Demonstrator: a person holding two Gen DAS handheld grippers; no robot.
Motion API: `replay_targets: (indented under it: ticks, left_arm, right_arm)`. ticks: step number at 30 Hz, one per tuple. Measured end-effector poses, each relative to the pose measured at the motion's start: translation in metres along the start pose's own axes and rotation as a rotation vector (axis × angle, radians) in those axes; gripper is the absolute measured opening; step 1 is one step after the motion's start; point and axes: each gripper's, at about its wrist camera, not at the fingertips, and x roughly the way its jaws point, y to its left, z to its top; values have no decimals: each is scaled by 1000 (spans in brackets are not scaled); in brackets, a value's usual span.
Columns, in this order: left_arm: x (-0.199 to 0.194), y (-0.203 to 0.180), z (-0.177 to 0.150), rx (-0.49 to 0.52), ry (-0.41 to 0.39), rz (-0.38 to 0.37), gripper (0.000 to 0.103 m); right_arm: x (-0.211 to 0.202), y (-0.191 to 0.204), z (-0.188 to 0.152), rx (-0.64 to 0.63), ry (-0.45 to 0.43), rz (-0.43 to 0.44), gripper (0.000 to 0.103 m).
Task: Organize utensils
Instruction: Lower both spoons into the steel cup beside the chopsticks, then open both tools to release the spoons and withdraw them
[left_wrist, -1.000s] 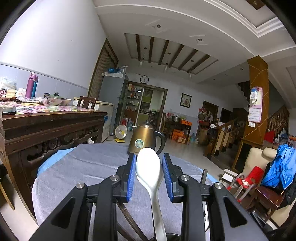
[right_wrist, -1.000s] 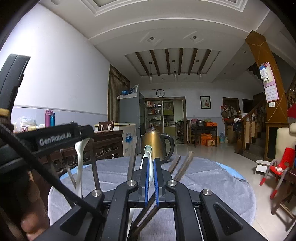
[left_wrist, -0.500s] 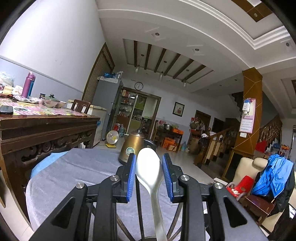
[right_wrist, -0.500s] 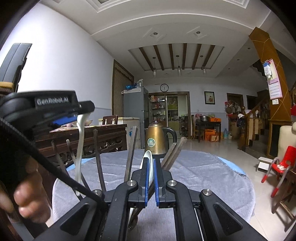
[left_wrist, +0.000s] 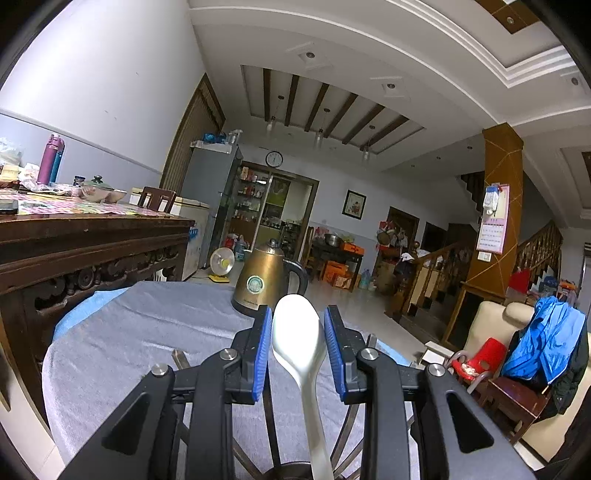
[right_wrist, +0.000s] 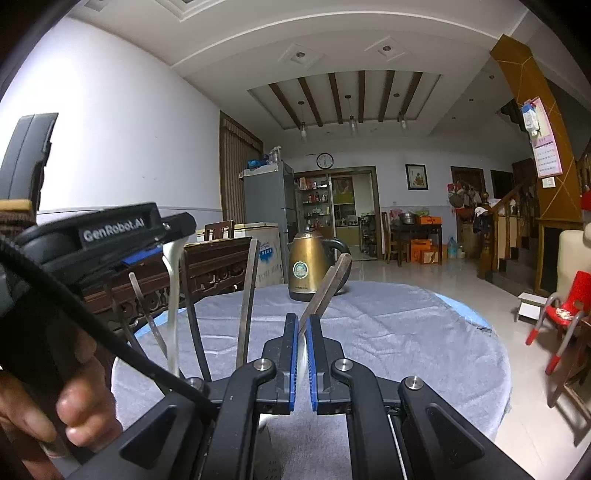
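My left gripper (left_wrist: 298, 339) is shut on a white spoon (left_wrist: 300, 343), bowl up between the blue pads; its handle runs down toward a dark holder at the frame's bottom. In the right wrist view the left gripper (right_wrist: 147, 251) holds that spoon's handle (right_wrist: 173, 314) among several upright utensils (right_wrist: 246, 302). My right gripper (right_wrist: 302, 343) is shut on a second white spoon (right_wrist: 302, 354), seen edge-on between the pads. Chopsticks (right_wrist: 327, 291) lean just behind it.
A round table with a grey cloth (left_wrist: 147, 332) carries a brass kettle (left_wrist: 264, 284), which also shows in the right wrist view (right_wrist: 308, 269). A carved wooden table (left_wrist: 85, 240) stands to the left. A red chair (right_wrist: 565, 314) and a staircase are on the right.
The left gripper has shifted with its spoon; in the right wrist view it sits lower and nearer. The right gripper dropped slightly, and its spoon now barely shows above the pads.
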Motion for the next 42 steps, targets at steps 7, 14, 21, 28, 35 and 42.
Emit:
replay_targets:
  ticks: [7,14,21,28,35,42]
  left_arm:
    - [4,-1,-5,15,10,8,30]
    - [7,-6,-10,49,9,21,30]
    - [5,-8,-10,73,8,34,30]
    - [-3,-19,-5,182,58,109,72]
    - [-19,-18,7,232,163,201,84]
    - [-26,-1,19,221,257,349,87]
  right_arm:
    - [-1,-4,2,3,-2,4,5]
    - [-1,-16,6,48,0,-12,5]
    - [-2,-19,7,69,6,-20,5]
    - [0,-20,11,92,10,-35,5]
    - [-9,-26,24,116,50,-32,28]
    - [-24,-28,38,133,44,-28,57]
